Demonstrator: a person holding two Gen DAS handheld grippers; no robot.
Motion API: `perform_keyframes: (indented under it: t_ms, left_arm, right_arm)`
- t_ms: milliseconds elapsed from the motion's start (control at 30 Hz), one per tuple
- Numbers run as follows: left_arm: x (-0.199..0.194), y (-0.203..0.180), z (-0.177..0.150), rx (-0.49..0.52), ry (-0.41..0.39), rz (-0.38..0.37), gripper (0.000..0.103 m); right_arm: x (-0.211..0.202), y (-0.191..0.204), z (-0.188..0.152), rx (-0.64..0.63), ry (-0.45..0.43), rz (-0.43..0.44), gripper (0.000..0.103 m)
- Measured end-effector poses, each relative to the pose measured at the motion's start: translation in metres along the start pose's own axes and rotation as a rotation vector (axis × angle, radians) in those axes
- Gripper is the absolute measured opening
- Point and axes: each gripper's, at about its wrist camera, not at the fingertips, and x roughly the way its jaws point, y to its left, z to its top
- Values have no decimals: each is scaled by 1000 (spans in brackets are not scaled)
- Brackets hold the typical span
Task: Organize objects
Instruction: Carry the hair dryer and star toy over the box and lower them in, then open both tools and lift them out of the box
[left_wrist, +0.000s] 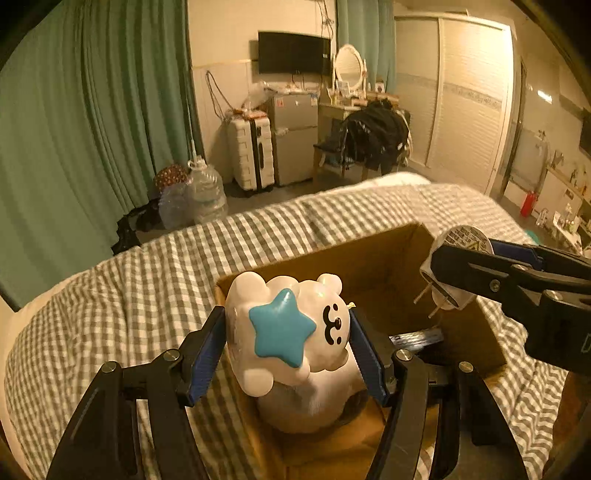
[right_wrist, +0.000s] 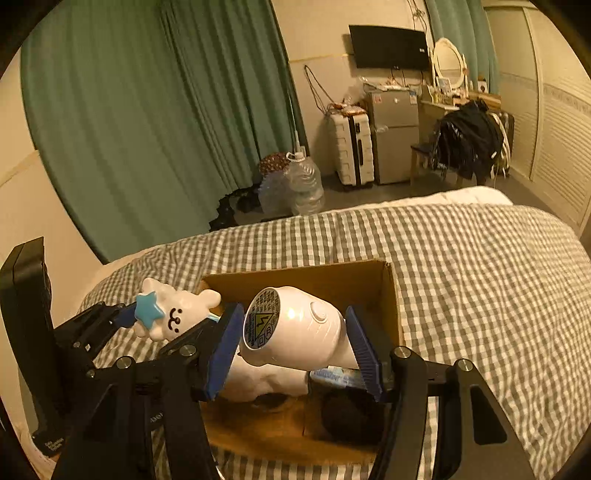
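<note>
Dim bedroom under warm yellow light.
Green curtains (right_wrist: 155, 110) left, wall-mounted TV (right_wrist: 389, 46), small fridge (right_wrist: 395, 136) beside white suitcase (right_wrist: 352, 147), sliding wardrobe (left_wrist: 461, 99) right, checked bed (right_wrist: 461, 266) in foreground.

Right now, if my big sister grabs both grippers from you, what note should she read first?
Left gripper: shut on the bear toy with the blue star, held over the near-left corner of the cardboard box.
Right gripper: shut on the white plug-in device, held above the box.
The box sits on the checked bed cover; a few things already lie inside, hard to identify.
Left to do: lower both items in and let go.
</note>
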Motion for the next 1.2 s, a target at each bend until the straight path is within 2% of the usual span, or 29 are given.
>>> perform_keyframes:
  t_ms: [200,400,433,500,533,600,700,800,900,1033,1133,1200]
  left_arm:
    - [32,-1,-5,-7,47,-12,67]
    - [43,-7,-6,16,58,-24,69]
    - [42,-8,-6,17,61,-25,70]
    - [37,-7,-4,14,48,2,88]
    - [33,-7,-4,12,37,3,89]
    - [21,-7,-2,9,26,2,93]
    - [0,-3,1,17,10,17,93]
    - [-26,5,8,10,-12,21,93]
    - [-61,13,13,-10,-46,17,93]
    - [-108,23,18,-38,-94,38,99]
    - [-144,30,16,-56,-120,55,100]
    - [-165,38,15,-67,-134,67,101]
  right_arm:
    - [40,-13,-5,22,31,-16,57]
    - [51,-23,-6,52,25,-19,58]
    - [48,-23,-6,55,15,-18,59]
    - [39,-24,-3,60,-13,-25,68]
    - [35,-25,-1,63,-27,-32,72]
    - [23,-24,4,68,-52,-34,73]
    - [2,-23,11,70,-81,-52,78]
    - [-23,-18,17,65,-96,-71,79]
    - [-52,-3,22,32,-98,-95,79]
    - [-98,28,28,-33,-133,-142,80]
    - [-134,51,27,-74,-166,-157,91]
    - [-155,66,26,-106,-198,-186,93]
